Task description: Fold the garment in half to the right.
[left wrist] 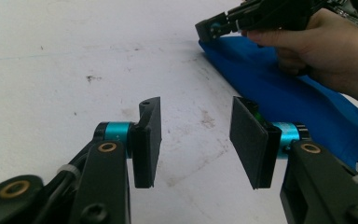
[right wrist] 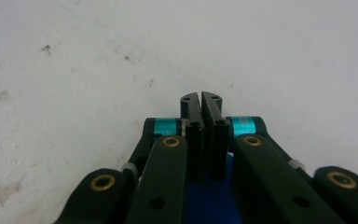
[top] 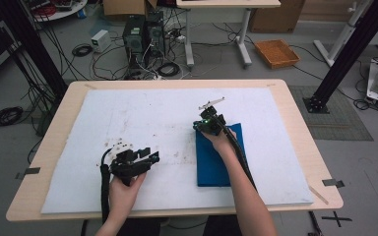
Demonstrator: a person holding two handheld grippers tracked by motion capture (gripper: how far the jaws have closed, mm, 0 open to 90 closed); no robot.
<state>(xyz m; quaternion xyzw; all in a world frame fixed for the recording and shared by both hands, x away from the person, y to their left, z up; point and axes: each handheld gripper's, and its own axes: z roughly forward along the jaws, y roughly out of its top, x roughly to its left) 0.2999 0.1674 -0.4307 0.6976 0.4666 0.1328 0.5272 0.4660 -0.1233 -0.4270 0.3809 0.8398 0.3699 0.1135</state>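
Blue cloth lies folded on the white mat, toward its right half. Right gripper sits over the cloth's far edge, jaws pressed together, nothing visible between them. Left gripper, jaws wide apart and empty, hovers left of the cloth.

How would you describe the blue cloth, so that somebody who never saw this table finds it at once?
Start from the wooden table with its big white mat. On the mat's right half, under the right hand's tongs, lies the folded blue cloth. It is the one coloured thing on the stained white surface.
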